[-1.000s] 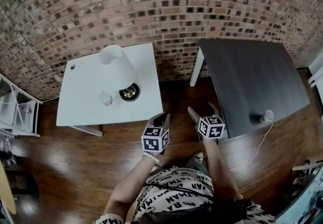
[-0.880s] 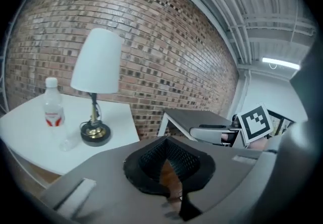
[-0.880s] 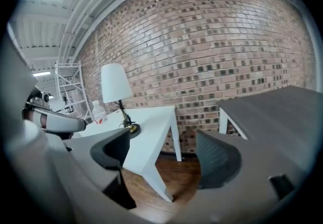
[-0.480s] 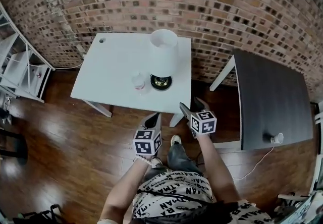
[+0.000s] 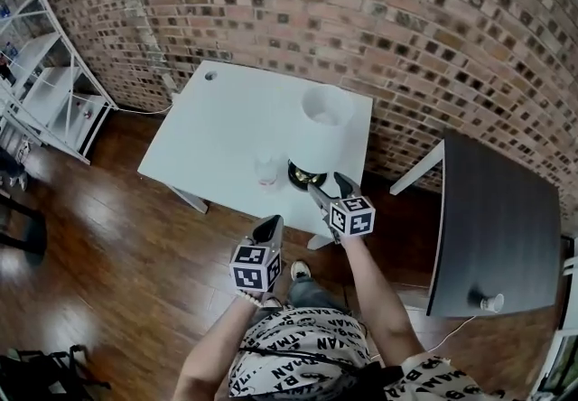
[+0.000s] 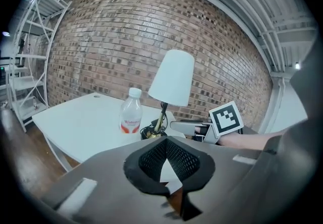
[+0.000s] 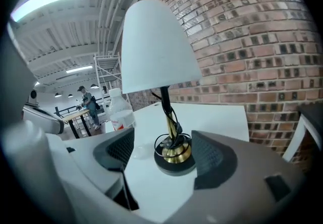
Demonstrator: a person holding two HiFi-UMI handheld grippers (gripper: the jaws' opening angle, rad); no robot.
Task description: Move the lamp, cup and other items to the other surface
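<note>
You are holding the right gripper point(image 5: 327, 184) with its jaws wide; they have just been closing a little, and nothing is lying between the pads. It is pointing straight at the white-shaded table lamp with the brass base point(image 5: 321, 124), which is standing just ahead near the right front edge of the white rectangular desk point(image 5: 217, 110). The lamp's long axis is running upright, so its thin stem is facing you side-on. This gripper is sitting nearer to it than the left gripper point(image 5: 269, 226), which is hanging back with its jaws together and empty. The clear plastic water bottle point(image 5: 267, 166) is standing just left of the lamp. The dark desk point(image 5: 501, 228) is waiting to your right.
</note>
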